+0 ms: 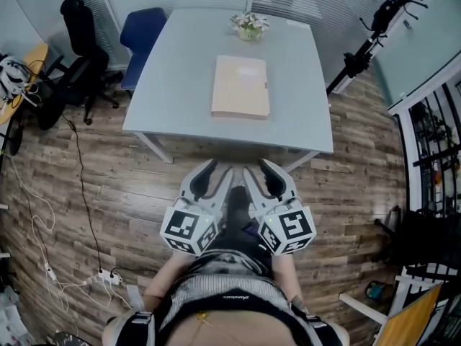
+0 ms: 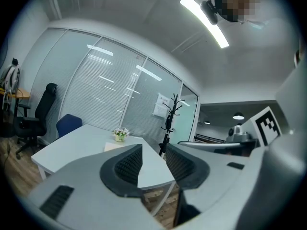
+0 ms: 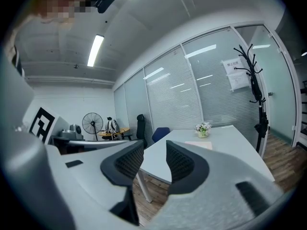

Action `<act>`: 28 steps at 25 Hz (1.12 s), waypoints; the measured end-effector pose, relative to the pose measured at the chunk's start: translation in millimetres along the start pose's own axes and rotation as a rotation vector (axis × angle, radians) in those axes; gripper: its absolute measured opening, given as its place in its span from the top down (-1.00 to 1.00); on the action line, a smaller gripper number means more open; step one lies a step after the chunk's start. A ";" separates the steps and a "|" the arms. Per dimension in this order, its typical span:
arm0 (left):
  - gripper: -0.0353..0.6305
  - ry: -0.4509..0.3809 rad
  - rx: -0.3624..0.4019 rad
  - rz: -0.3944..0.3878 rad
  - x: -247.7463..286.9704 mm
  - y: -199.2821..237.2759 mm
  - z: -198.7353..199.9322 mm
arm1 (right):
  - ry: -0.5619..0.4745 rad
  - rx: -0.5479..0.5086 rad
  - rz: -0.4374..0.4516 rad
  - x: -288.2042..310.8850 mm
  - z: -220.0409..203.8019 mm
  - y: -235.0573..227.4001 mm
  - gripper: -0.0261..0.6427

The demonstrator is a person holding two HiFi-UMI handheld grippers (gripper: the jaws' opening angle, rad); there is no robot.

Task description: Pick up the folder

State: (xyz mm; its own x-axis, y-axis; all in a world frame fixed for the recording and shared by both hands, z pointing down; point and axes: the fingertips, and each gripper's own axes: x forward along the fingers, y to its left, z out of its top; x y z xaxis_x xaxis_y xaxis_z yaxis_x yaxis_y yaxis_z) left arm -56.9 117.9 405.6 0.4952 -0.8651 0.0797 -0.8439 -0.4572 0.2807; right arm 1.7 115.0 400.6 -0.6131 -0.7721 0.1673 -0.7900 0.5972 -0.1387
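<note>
A tan folder (image 1: 241, 86) lies flat near the middle of the pale grey table (image 1: 180, 85), closed and lengthwise to me. It shows small in the left gripper view (image 2: 114, 146) and in the right gripper view (image 3: 199, 145). Both grippers hang side by side in front of my body, short of the table's near edge and well apart from the folder. My left gripper (image 1: 216, 173) (image 2: 153, 164) has a narrow gap between its pads and nothing in it. My right gripper (image 1: 261, 171) (image 3: 154, 161) stands the same, slightly parted and empty.
A small pot of flowers (image 1: 250, 25) stands at the table's far edge behind the folder. A blue chair (image 1: 144, 31) and a black office chair (image 1: 79, 27) sit at the far left. A black coat stand (image 1: 374, 34) is at the right. Cables (image 1: 79, 193) run over the wooden floor.
</note>
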 end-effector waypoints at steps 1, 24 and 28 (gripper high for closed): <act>0.52 -0.001 0.000 0.005 3.3 3.7 1.1 | -0.001 0.000 0.005 4.6 0.9 -1.7 0.48; 0.52 -0.016 -0.007 0.042 160.9 73.0 42.5 | -0.007 -0.002 0.074 135.5 48.4 -107.4 0.48; 0.52 -0.019 -0.001 0.053 190.6 78.3 48.0 | -0.008 0.000 0.085 153.8 55.6 -132.3 0.48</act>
State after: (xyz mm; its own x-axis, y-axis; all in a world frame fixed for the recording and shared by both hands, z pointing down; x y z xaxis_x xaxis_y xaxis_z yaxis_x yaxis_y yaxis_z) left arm -38.5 -92.7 396.9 0.4454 -0.8920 0.0765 -0.8688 -0.4101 0.2775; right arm 12.3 -94.8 390.4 -0.6781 -0.7201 0.1469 -0.7349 0.6610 -0.1520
